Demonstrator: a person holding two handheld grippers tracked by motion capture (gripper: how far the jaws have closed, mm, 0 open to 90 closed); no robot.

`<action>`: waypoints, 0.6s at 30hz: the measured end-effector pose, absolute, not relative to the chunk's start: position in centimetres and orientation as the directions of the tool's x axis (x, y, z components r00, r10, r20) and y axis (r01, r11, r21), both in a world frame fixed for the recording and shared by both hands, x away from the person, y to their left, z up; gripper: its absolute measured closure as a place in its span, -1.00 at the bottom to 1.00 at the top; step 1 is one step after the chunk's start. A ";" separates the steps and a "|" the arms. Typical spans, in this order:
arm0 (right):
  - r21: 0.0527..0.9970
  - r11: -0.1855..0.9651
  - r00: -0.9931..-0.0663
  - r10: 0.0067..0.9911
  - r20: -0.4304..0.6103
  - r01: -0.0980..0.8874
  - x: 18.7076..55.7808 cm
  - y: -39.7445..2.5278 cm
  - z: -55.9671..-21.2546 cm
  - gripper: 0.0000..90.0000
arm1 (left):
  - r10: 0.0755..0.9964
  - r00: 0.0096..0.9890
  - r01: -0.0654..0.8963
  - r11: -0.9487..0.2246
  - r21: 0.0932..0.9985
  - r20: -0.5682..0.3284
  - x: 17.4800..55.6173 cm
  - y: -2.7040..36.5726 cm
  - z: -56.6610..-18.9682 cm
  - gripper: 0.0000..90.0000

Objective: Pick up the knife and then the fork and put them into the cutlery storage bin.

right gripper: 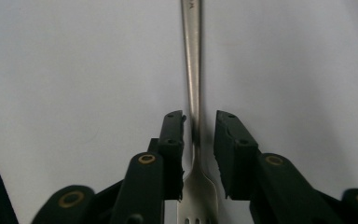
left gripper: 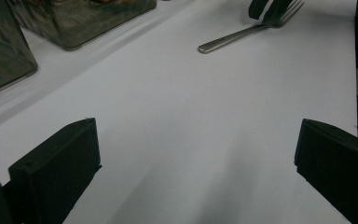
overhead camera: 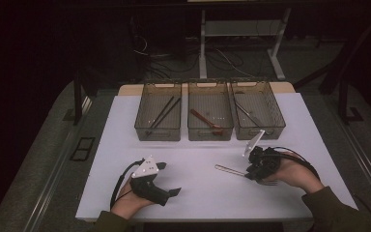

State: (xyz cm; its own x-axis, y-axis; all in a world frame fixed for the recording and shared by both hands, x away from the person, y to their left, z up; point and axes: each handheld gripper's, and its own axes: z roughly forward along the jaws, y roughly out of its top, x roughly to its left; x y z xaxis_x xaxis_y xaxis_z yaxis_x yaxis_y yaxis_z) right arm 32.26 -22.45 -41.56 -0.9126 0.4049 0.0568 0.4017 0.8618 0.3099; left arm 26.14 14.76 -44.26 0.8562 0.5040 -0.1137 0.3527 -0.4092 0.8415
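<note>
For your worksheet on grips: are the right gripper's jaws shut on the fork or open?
Open. The right gripper straddles the fork neck, with a gap showing on each side.

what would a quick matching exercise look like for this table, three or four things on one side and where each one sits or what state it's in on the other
Things:
1. fork
2. chopsticks
3. reddish utensil
4. left claw

Places or states:
A. in the middle bin
B. open over bare table, holding nothing
C. lying on the white table, its neck between the jaws of the right claw
D. in the left bin

Pairs: 1-C, 2-D, 3-A, 4-B
</note>
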 end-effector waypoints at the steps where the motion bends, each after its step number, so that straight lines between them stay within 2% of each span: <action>1: 0.297 0.866 -0.913 0.402 0.064 0.402 32.3 -22.3 -41.6 0.61 | 0.506 0.855 0.355 -0.410 0.840 -0.115 26.2 14.8 -44.3 -1.00; 8: 0.243 0.895 -0.926 0.374 0.051 0.375 32.5 -21.3 -42.1 0.75 | 0.517 0.849 0.356 -0.402 0.844 -0.111 26.2 14.8 -44.2 -1.00; 18: 0.175 0.925 -0.940 0.341 0.008 0.337 32.5 -20.2 -41.9 0.84 | 0.515 0.850 0.356 -0.404 0.843 -0.113 26.3 14.7 -44.2 -1.00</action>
